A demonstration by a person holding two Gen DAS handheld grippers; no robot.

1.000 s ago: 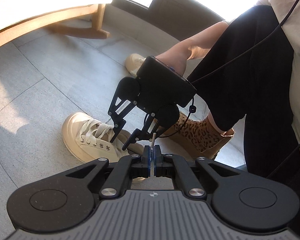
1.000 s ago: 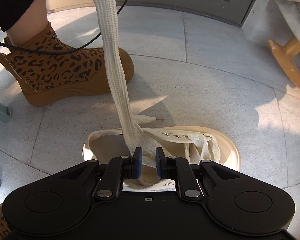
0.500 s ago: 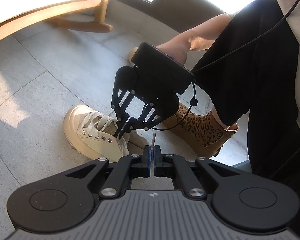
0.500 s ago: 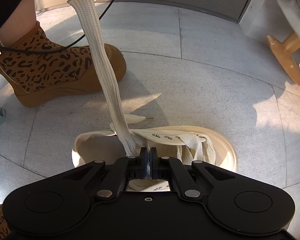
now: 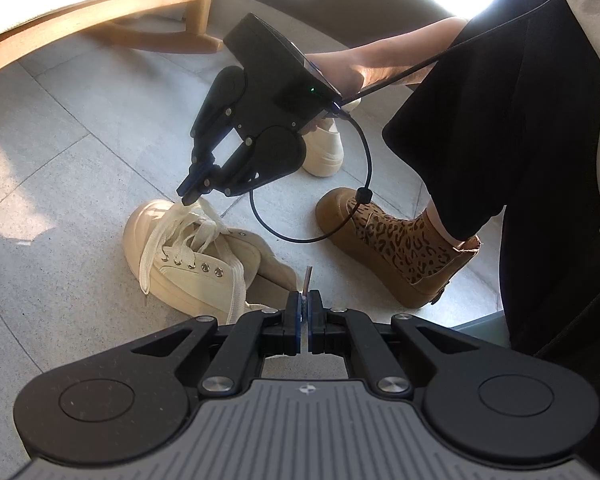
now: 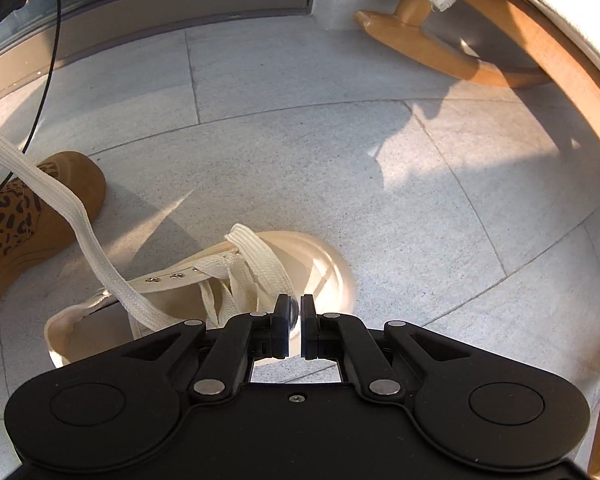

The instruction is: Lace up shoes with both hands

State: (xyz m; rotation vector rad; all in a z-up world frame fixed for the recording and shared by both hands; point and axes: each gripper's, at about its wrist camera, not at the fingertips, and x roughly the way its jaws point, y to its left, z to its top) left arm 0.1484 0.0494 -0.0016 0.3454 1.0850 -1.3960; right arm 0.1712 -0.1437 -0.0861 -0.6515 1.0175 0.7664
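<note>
A cream high-top sneaker point(image 5: 196, 264) stands on the grey tiled floor, also in the right wrist view point(image 6: 204, 292). My left gripper point(image 5: 304, 312) is shut on the tip of its flat cream lace point(image 5: 309, 276). That lace runs taut up to the upper left in the right wrist view point(image 6: 60, 200). My right gripper point(image 5: 190, 196) hovers over the toe end of the lacing, shut on a loop of lace point(image 5: 188, 210). In its own view the right gripper point(image 6: 294, 320) pinches the lace band point(image 6: 268, 264).
A leopard-print boot point(image 5: 400, 240) on the person's foot stands right of the sneaker. A second cream shoe point(image 5: 324, 148) lies behind the right gripper. A wooden chair frame point(image 6: 440, 48) stands beyond. A black cable point(image 5: 364, 168) hangs from the right gripper.
My right gripper closed on the lace and moved from the ankle eyelets toward the toe, pulling a loop up. My left gripper stayed shut on the lace tip, now farther back.
</note>
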